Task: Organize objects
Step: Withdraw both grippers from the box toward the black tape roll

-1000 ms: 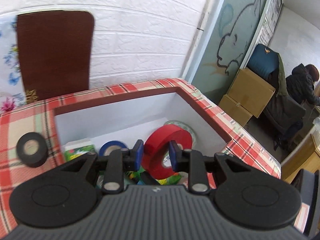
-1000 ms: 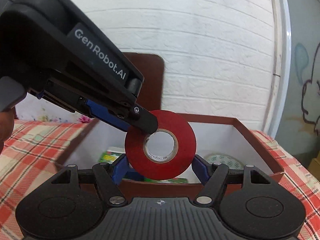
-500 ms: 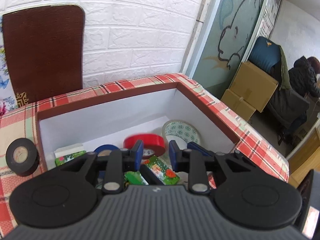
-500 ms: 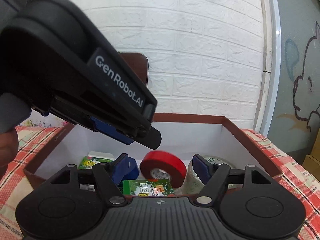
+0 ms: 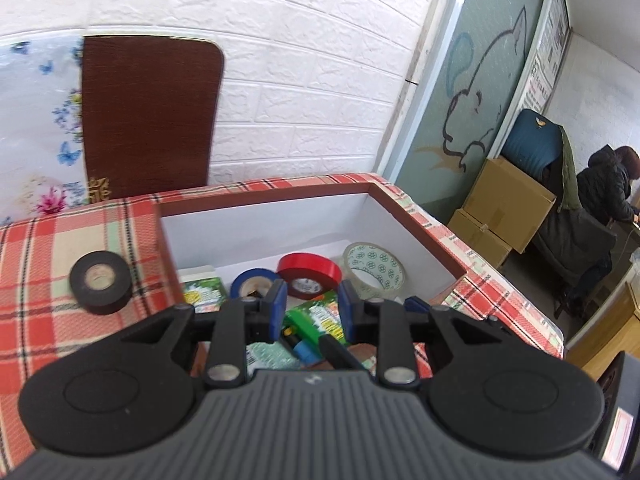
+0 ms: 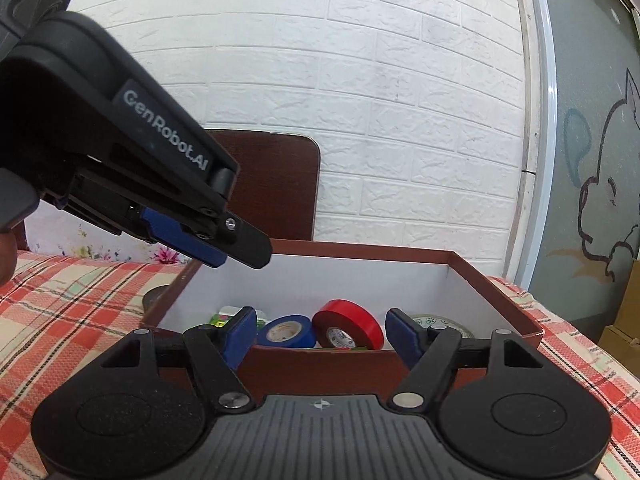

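A brown box with white inside walls (image 5: 424, 236) (image 6: 500, 296) sits on the plaid tablecloth. Inside lie a red tape roll (image 5: 310, 272) (image 6: 348, 324), a blue tape roll (image 5: 252, 282) (image 6: 286, 332), a patterned clear tape roll (image 5: 374, 266) (image 6: 440, 322) and green packets (image 5: 320, 316). A black tape roll (image 5: 100, 282) lies on the cloth left of the box. My left gripper (image 5: 312, 308) is open and empty above the box; it also shows in the right wrist view (image 6: 224, 248). My right gripper (image 6: 320, 336) is open and empty at the box's near wall.
A dark brown chair back (image 5: 148, 120) stands against the white brick wall behind the table. Cardboard boxes (image 5: 508, 208) and a seated person (image 5: 612, 184) are at the far right, off the table. The table's right edge (image 5: 520, 304) is close to the box.
My left gripper opened and let go of the red tape roll, which dropped into the box. The left gripper then rose and drew back towards the left.
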Demonstrator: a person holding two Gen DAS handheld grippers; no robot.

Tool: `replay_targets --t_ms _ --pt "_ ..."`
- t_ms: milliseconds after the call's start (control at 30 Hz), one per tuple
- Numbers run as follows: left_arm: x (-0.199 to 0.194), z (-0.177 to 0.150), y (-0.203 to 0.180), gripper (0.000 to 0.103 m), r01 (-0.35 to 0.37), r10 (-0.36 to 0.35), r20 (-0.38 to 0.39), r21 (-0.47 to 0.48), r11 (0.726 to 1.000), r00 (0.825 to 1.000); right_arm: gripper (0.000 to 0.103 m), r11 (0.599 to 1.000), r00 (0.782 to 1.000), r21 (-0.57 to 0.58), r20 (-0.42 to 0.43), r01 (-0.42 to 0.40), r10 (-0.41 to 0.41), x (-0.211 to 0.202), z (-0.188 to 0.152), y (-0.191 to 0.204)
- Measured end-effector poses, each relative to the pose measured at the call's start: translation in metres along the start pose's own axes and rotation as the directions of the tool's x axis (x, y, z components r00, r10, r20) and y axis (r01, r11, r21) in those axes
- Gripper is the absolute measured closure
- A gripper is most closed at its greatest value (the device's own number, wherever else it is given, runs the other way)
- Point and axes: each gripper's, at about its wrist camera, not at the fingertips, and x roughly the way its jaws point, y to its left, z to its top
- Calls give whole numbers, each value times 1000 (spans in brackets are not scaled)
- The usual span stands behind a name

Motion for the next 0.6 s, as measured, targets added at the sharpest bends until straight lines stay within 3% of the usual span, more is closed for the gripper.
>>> replay_targets --t_ms 600 --pt "-50 -42 49 73 -95 95 0 -97 991 995 32 996 997 -58 -3 -71 71 -37 -1 46"
